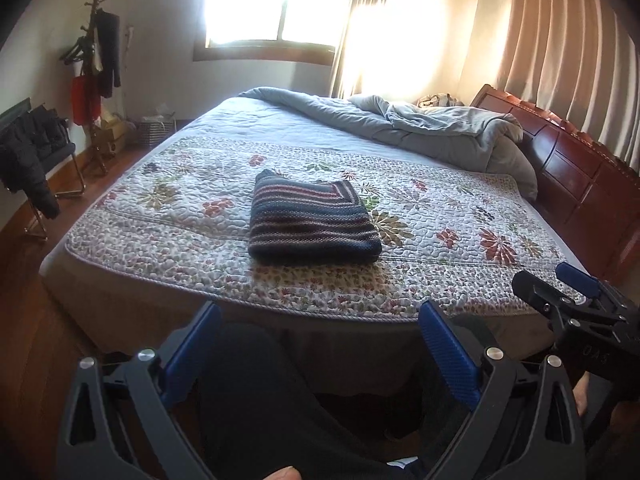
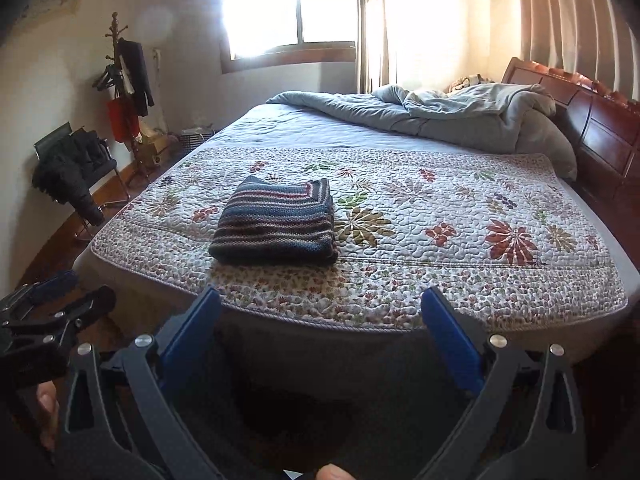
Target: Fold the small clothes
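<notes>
Left claw: blue pads spread wide, nothing between them. It is held low, off the near edge of the bed, over the person's dark trouser leg. Judged a rest posture: nothing within reach to grip.

Right claw: jaws likewise wide apart and empty, also short of the mattress edge. In the left view it shows to the right of the left claw, tips pointing toward the quilt and spread there too. Both claws sit side by side, near each other, aimed forward along the bed.

Striped sweater: ahead of both claws, well apart from either, lying on the flowered quilt. From the left claw it sits straight ahead; from the right claw, ahead and a little to the left. It is a compact rectangle with stacked layers visible at the near edge and no sleeve or hem hanging out. Judgement: this item is folded, which explains why both claws are clear of it and open.

Beyond the sweater, far from the claws: rumpled grey duvet pushed toward the headboard, probably to leave the quilt as a flat working area. No other small clothes visible on it.

Risk: thick knit may spring open if nudged.
</notes>
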Demonstrator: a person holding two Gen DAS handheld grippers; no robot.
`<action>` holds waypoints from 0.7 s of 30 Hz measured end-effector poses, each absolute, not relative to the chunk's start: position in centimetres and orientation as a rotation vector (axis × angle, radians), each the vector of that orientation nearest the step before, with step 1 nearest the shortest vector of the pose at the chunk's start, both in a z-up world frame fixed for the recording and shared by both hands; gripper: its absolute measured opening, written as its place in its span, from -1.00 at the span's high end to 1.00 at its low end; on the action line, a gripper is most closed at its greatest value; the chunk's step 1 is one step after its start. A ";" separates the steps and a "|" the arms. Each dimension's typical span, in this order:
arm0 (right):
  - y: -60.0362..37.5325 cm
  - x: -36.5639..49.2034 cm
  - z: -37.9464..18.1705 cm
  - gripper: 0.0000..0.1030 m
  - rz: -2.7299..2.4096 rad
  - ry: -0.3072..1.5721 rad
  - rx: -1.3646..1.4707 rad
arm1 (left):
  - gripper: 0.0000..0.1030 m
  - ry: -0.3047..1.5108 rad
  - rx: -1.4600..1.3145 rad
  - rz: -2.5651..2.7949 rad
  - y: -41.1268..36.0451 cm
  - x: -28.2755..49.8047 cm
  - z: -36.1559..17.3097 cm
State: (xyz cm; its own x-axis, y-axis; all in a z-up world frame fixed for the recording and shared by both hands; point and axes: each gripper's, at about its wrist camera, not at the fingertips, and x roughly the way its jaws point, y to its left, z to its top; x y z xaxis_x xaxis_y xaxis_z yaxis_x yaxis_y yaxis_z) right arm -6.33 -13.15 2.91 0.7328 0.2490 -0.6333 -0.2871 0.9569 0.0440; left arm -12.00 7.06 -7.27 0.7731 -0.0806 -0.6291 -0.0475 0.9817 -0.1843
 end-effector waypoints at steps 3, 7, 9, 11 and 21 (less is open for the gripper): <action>-13.3 -6.3 3.2 -0.94 0.285 0.677 -0.057 | -0.92 0.687 -0.195 -0.021 7.1 -12.1 -7.2; -13.4 -6.0 3.4 -0.94 0.281 0.675 -0.056 | -0.92 0.685 -0.190 -0.019 6.9 -12.0 -7.1; -13.3 -6.0 3.5 -0.94 0.281 0.671 -0.059 | -0.92 0.687 -0.183 -0.013 6.9 -11.7 -7.0; -13.3 -5.9 3.6 -0.94 0.277 0.666 -0.061 | -0.92 0.687 -0.179 -0.011 6.8 -11.6 -6.8; -13.1 -5.7 3.4 -0.94 0.276 0.663 -0.069 | -0.92 0.703 -0.183 -0.009 6.2 -11.2 -7.0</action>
State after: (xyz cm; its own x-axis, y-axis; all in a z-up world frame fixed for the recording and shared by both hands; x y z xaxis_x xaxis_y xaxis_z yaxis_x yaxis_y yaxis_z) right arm -5.67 -13.08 3.38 0.7532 0.2304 -0.6161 -0.2744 0.9613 0.0241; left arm -11.18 6.17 -6.96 0.7636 -0.0698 -0.6419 -0.0535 0.9839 -0.1705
